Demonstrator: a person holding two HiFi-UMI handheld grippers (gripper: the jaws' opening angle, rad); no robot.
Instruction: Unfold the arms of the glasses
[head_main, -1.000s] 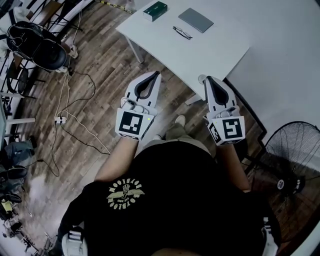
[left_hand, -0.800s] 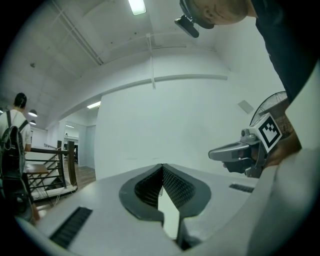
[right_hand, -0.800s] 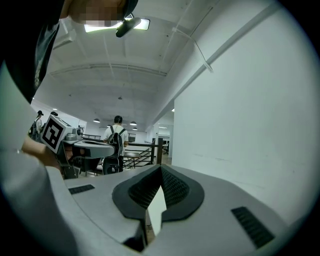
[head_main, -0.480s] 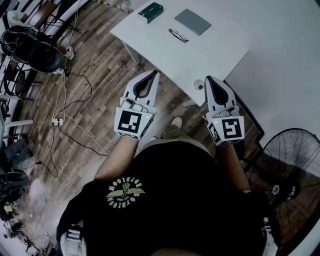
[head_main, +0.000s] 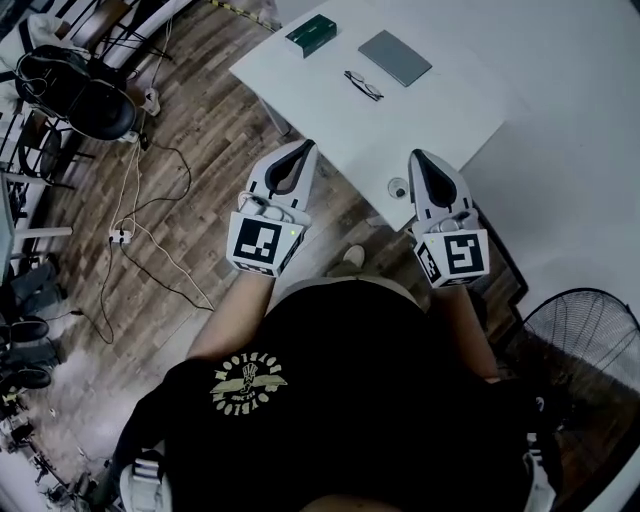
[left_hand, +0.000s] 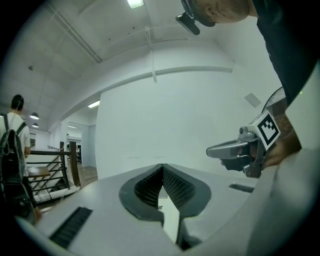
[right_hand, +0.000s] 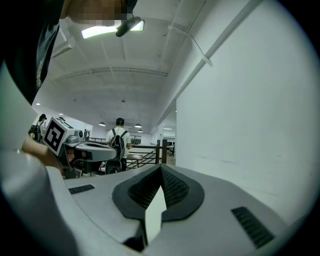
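The folded dark-framed glasses (head_main: 363, 85) lie on the white table (head_main: 440, 110) at the top of the head view. They rest between a green box (head_main: 311, 33) and a grey flat case (head_main: 395, 57). My left gripper (head_main: 306, 147) is held level over the wooden floor, short of the table's near edge, shut and empty. My right gripper (head_main: 417, 156) is at the table's near edge, also shut with nothing in it. In the gripper views the ribbed pads meet at the left gripper (left_hand: 162, 166) and at the right gripper (right_hand: 161, 167). Neither gripper view shows the glasses.
A floor fan (head_main: 590, 340) stands at the right, close to my right arm. A black chair (head_main: 75, 95) and loose cables (head_main: 140, 230) lie on the floor at the left. A person with a backpack (right_hand: 120, 137) stands far off by a railing.
Both grippers have moved forward toward the table, staying shut. The right one now reaches the table's near edge.
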